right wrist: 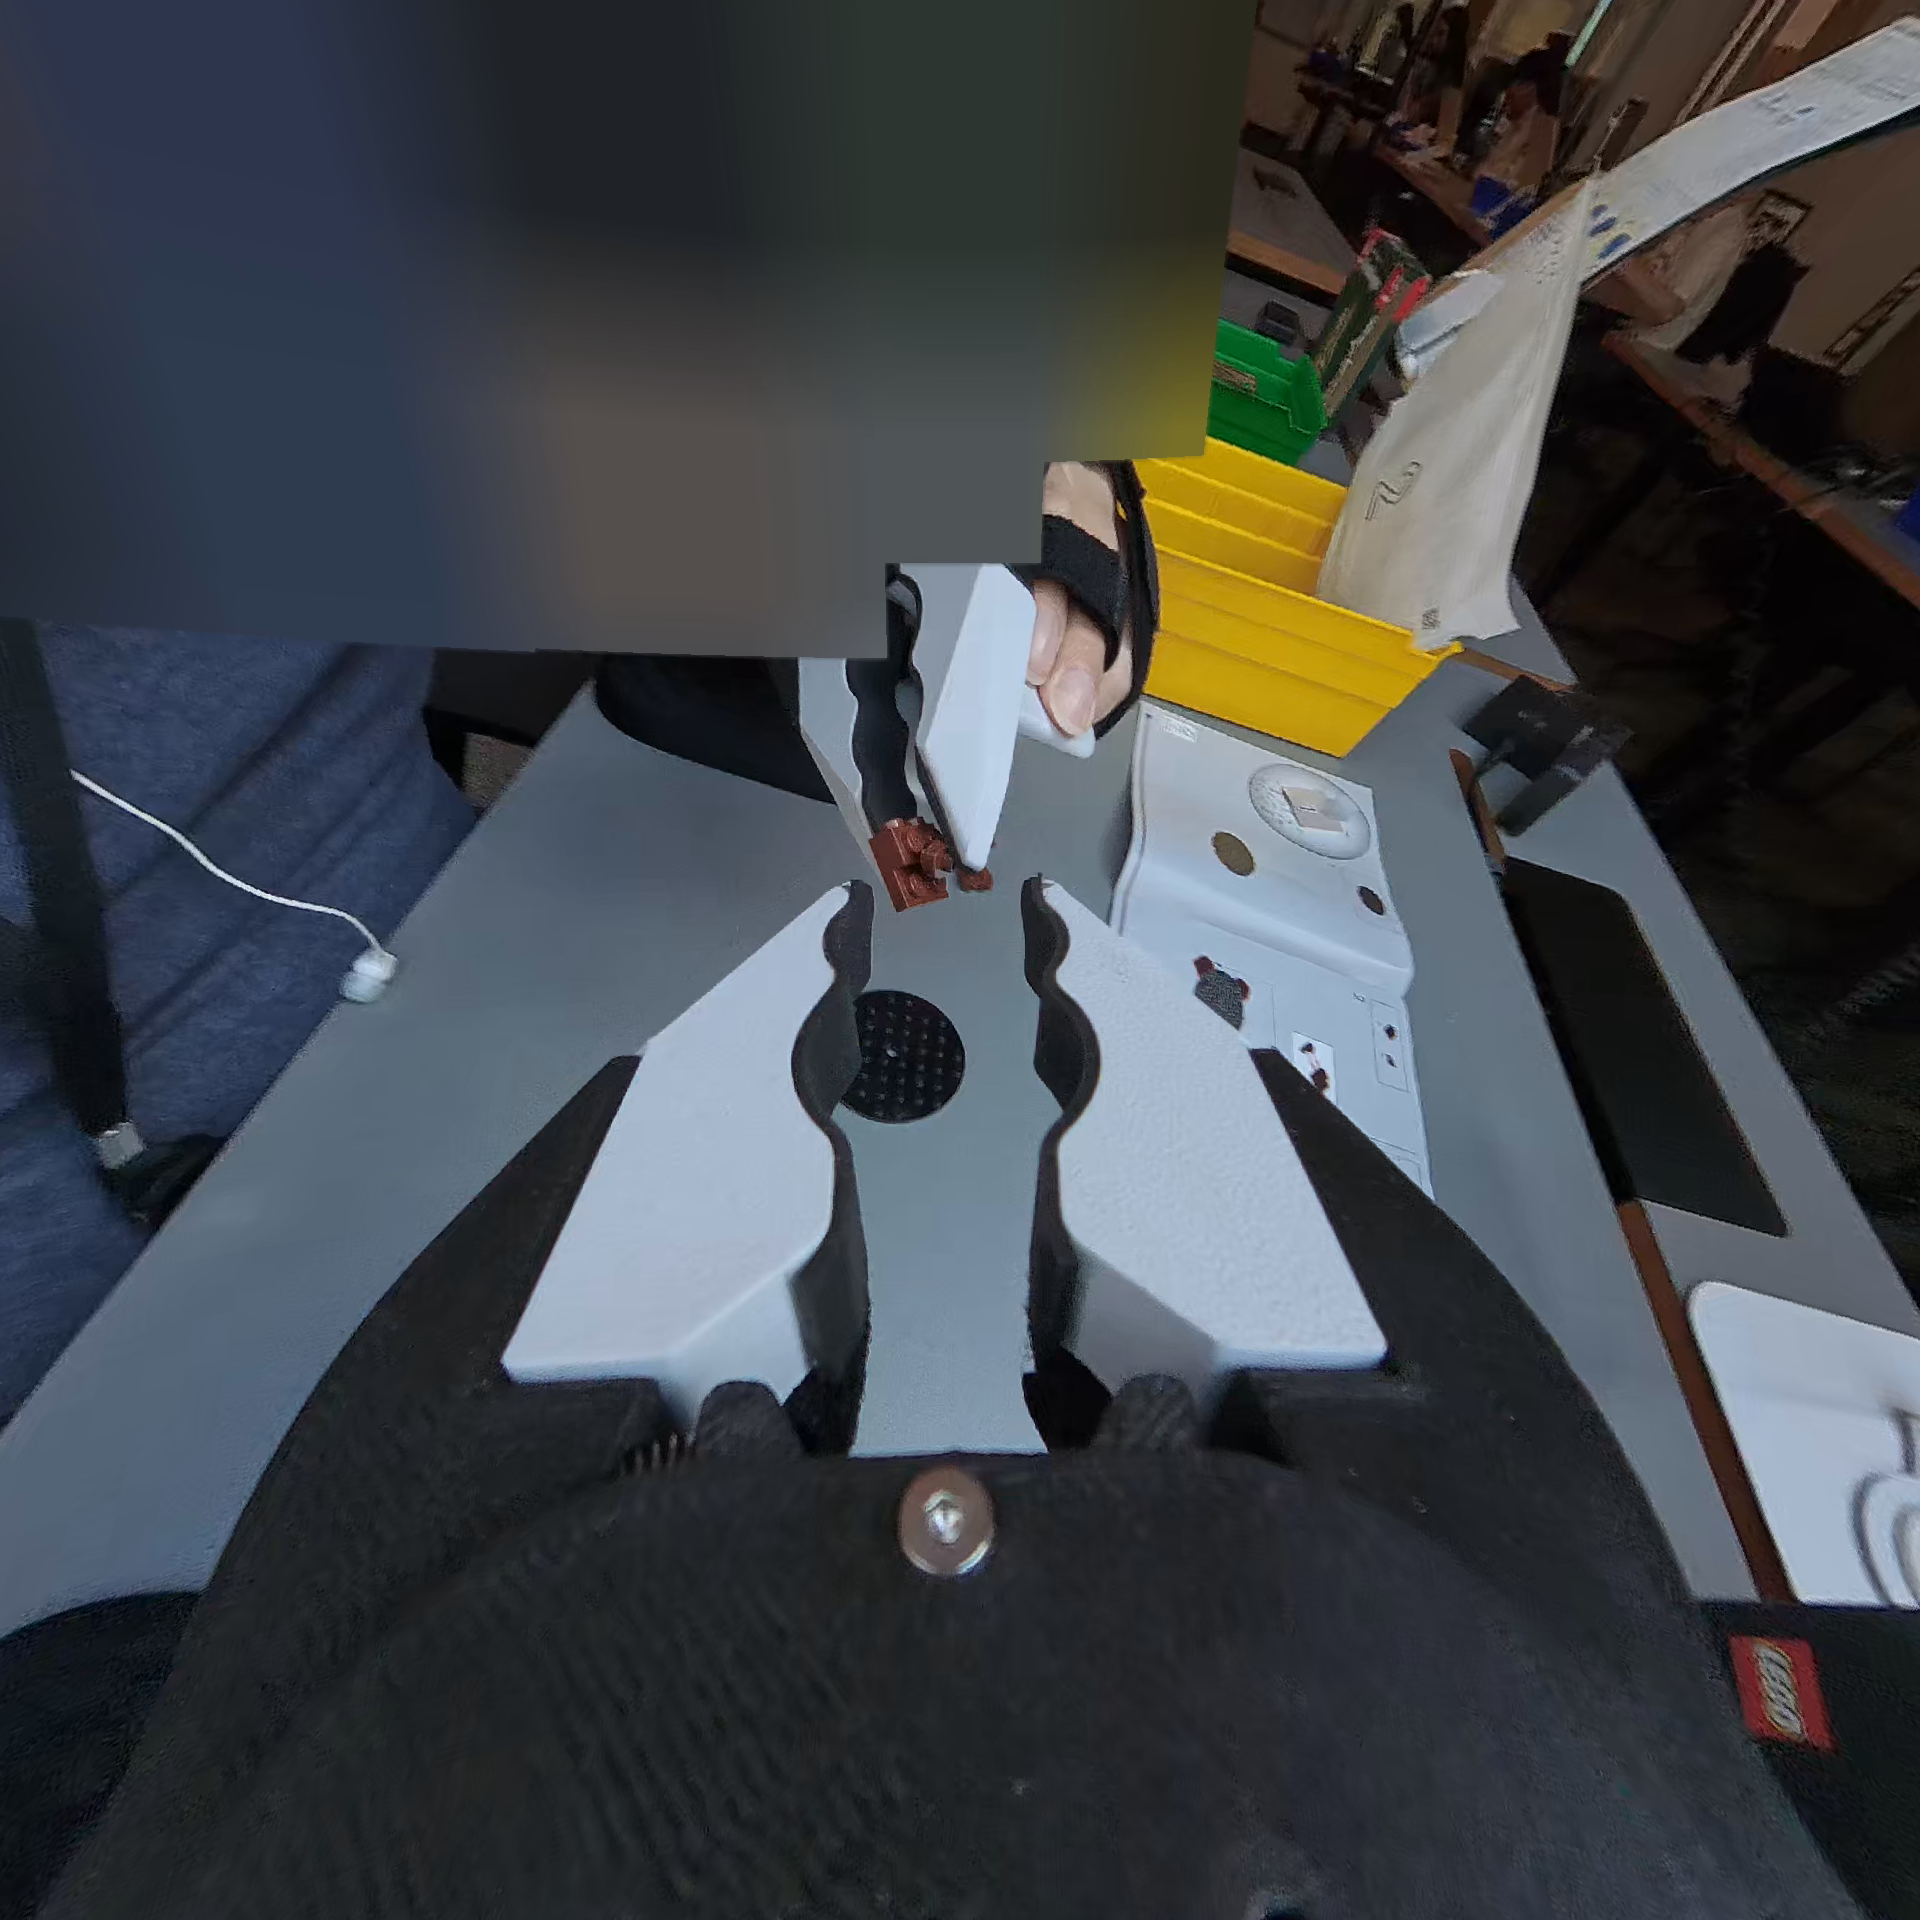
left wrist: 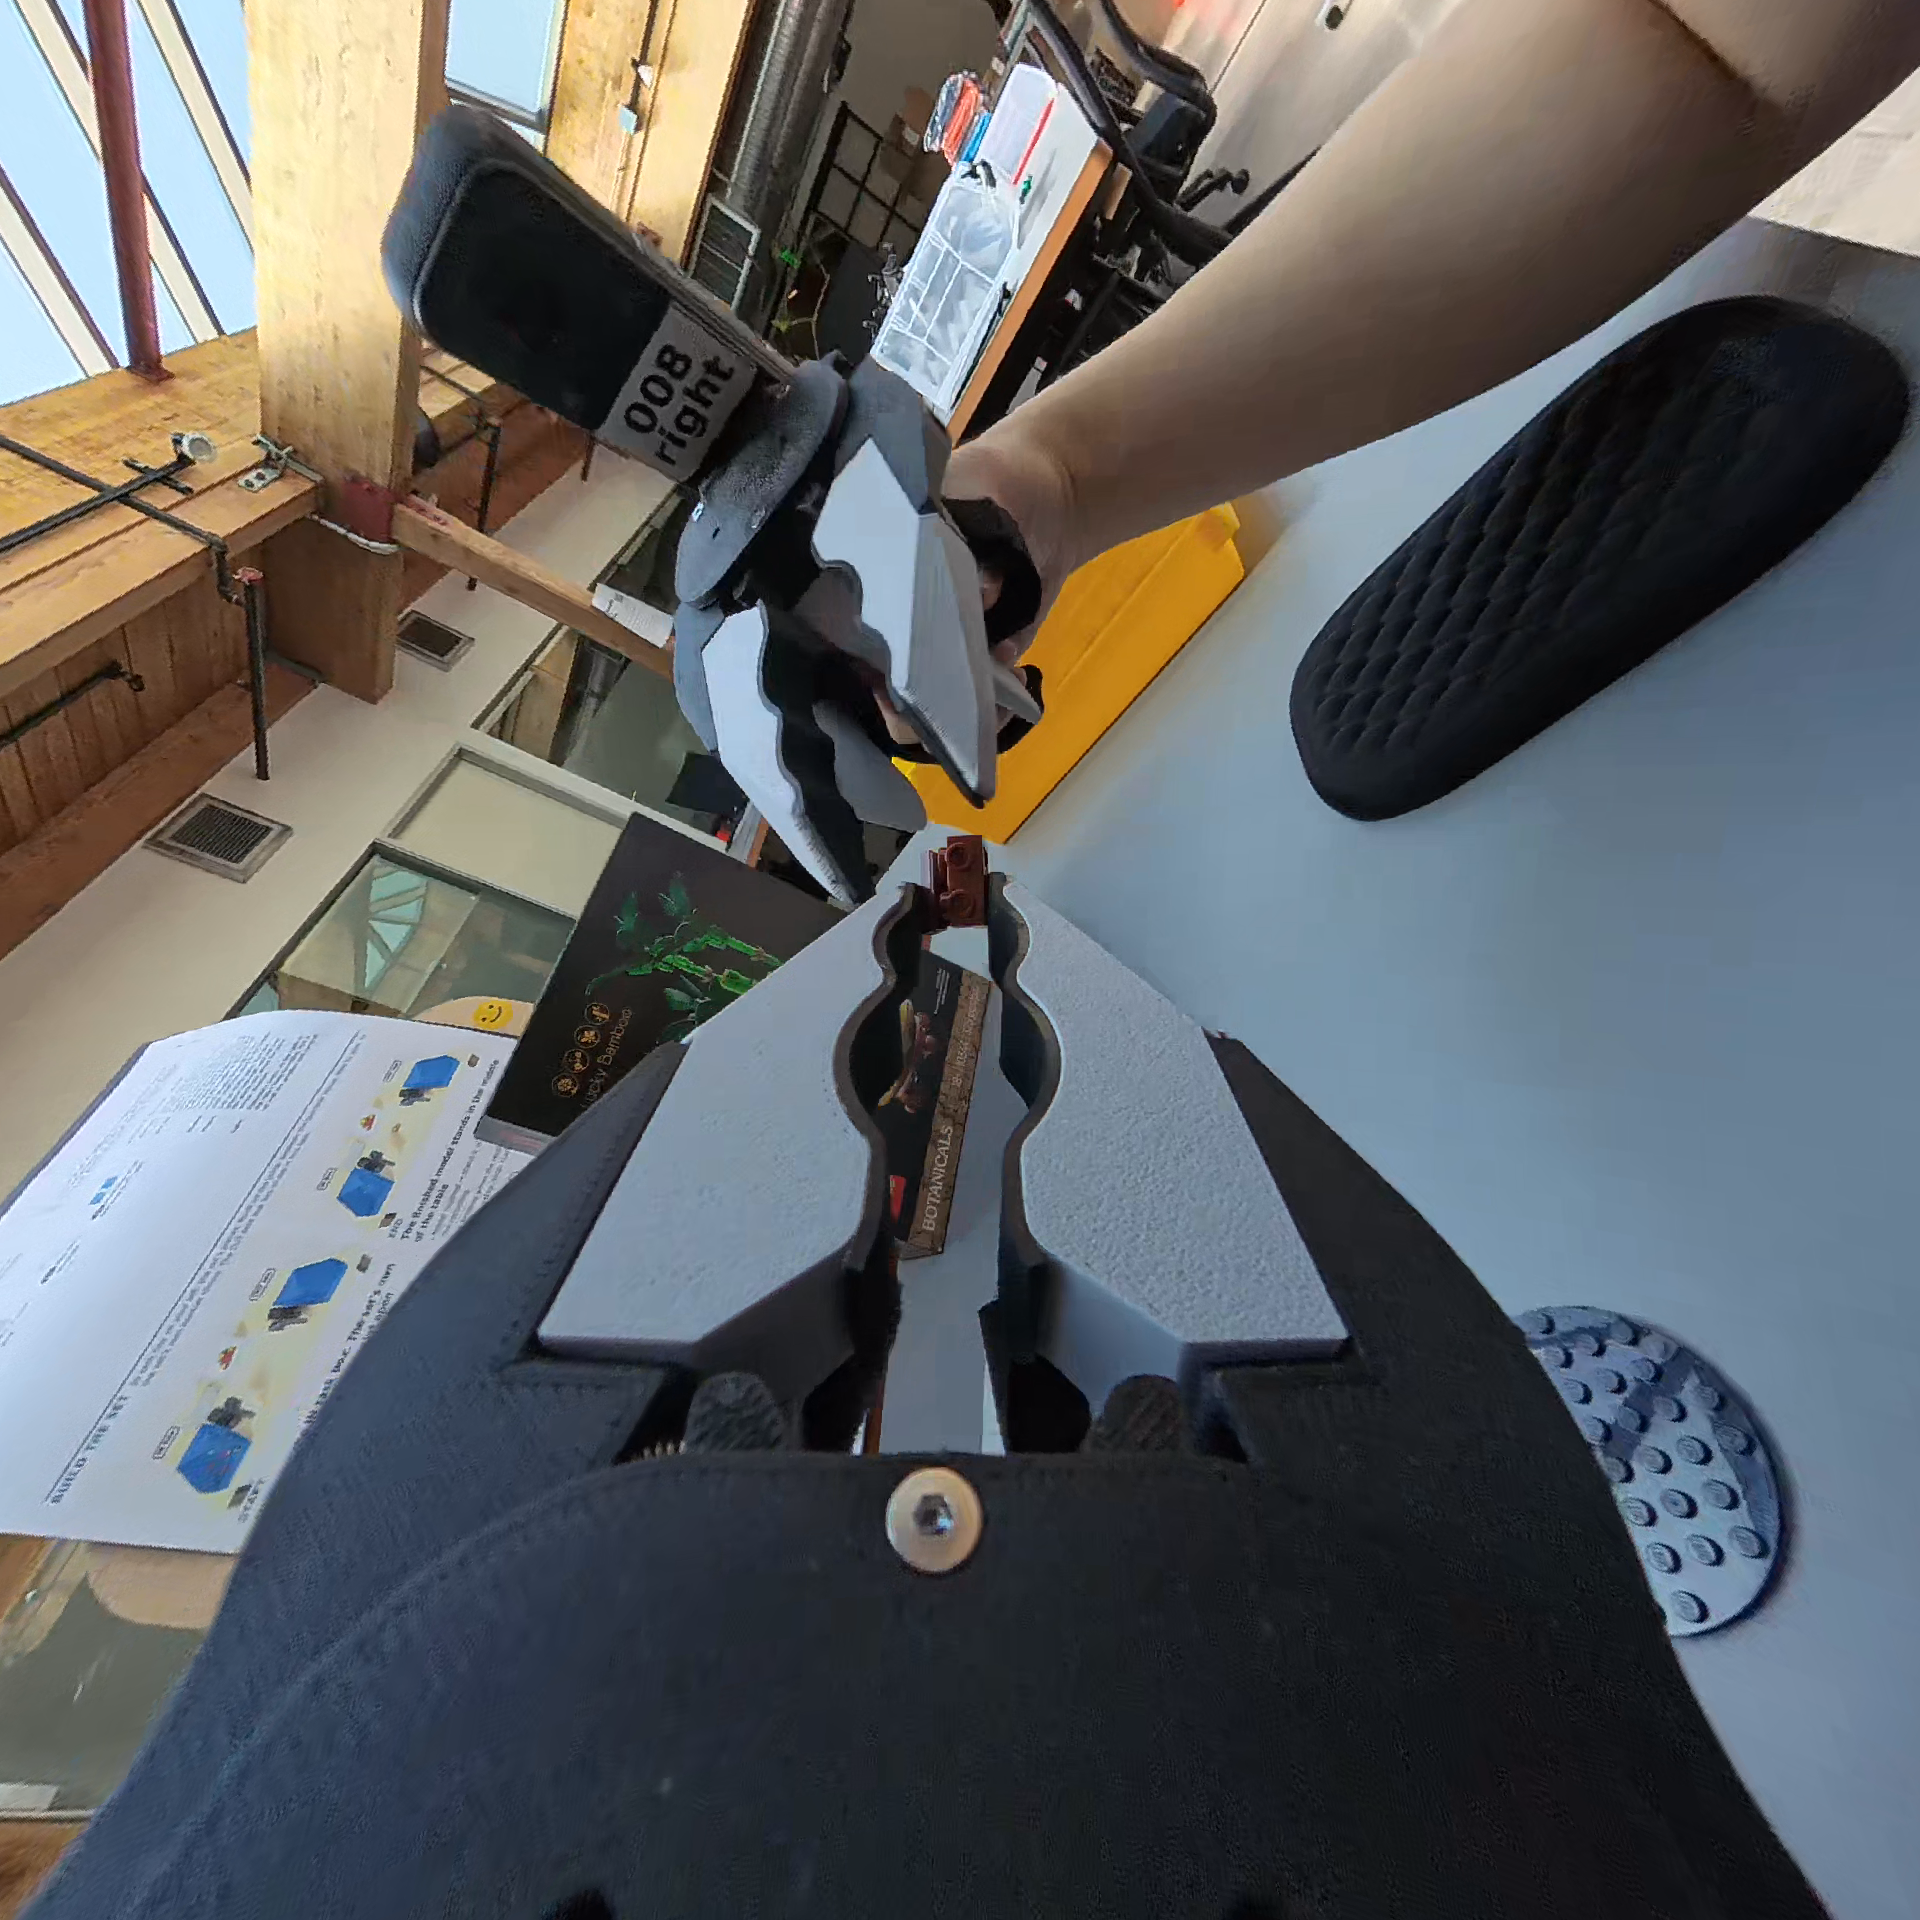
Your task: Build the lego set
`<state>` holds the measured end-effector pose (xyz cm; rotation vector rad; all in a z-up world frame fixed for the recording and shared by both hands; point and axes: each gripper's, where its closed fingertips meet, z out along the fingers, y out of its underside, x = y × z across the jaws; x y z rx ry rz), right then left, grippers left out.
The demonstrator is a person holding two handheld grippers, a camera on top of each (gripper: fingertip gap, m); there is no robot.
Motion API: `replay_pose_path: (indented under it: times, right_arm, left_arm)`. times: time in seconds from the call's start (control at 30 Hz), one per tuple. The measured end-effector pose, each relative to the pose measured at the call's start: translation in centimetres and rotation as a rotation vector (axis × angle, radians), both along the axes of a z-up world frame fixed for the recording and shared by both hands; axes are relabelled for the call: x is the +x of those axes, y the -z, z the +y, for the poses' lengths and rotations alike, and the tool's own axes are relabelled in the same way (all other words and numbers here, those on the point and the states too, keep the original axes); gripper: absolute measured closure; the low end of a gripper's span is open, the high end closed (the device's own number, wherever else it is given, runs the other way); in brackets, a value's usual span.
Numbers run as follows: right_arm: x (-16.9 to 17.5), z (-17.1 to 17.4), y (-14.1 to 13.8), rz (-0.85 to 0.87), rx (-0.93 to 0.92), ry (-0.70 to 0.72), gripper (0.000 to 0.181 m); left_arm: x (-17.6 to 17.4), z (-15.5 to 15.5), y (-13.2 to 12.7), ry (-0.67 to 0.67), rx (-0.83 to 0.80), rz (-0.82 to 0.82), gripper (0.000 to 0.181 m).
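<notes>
In the left wrist view, the left gripper (left wrist: 954, 891) is clamped on a small reddish-brown lego piece (left wrist: 958, 881) right at its fingertips. The piece is made of little studded plates stacked together; its long axis runs on ahead of the tips, toward the right gripper (left wrist: 914, 831), whose fingers hang just beyond it. Only the piece's near end shows, as the fingertips cover the sides. A round grey studded plate (left wrist: 1662, 1475) lies flat on the grey counter (left wrist: 1455, 1039), well apart from the piece. A black padded rest (left wrist: 1600, 551) and a yellow bin (left wrist: 1122, 644) sit farther off, and a black set box (left wrist: 665, 977) stands behind the printed instruction sheet (left wrist: 208, 1247).

In the right wrist view, the right gripper (right wrist: 945, 894) has its fingers spread apart with nothing between them. The brown piece (right wrist: 920, 862) hangs from the left gripper (right wrist: 930, 847) just beyond those tips, tilted, studs facing the camera, held above the counter (right wrist: 644, 852). The round plate (right wrist: 902, 1055) shows dark between the fingers. A blurred patch covers the upper left.
</notes>
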<state>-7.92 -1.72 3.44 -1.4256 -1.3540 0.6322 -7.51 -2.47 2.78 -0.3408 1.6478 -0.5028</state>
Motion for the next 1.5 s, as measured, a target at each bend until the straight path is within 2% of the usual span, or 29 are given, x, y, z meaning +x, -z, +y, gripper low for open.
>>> replay_pose_path:
  times: [0.13,0.2,0.27,0.4,0.47,0.7,0.83,0.97,1.5]
  right_arm:
    - [-0.7,-0.1,1.1,0.038,0.235,0.156,0.160]
    - [-1.4,-0.1,2.8,0.002,0.284,0.175,0.160]
    - [-1.9,-0.1,4.3,-0.016,0.289,0.181,0.161]
    - [-1.6,0.4,4.7,0.009,0.364,0.252,0.165]
    - [-1.3,0.5,4.9,-0.039,0.425,0.272,0.169]
    - [-1.6,0.4,5.9,-0.227,0.600,0.301,0.166]
    - [-1.6,0.3,5.2,-0.247,0.733,0.337,0.173]
    - [-1.6,0.2,4.4,-0.230,0.785,0.363,0.169]
    - [-1.8,0.0,4.8,-0.276,0.837,0.350,0.178]
  left_arm:
    - [-0.6,0.4,2.9,-0.051,0.018,-0.037,0.172]
    - [-0.8,0.2,3.9,-0.055,0.015,-0.052,0.172]
    - [-0.8,0.3,4.5,-0.081,0.085,-0.053,0.172]
    - [-1.2,0.6,4.6,-0.100,0.134,-0.101,0.172]
    - [-1.2,0.7,4.8,-0.112,0.159,-0.117,0.172]
    - [-1.1,0.4,4.4,-0.127,0.225,-0.168,0.171]
    - [-1.1,0.3,4.4,-0.128,0.260,-0.177,0.172]
    - [-1.2,0.1,4.3,-0.125,0.275,-0.192,0.171]
    - [-1.0,0.1,4.3,-0.125,0.283,-0.201,0.171]
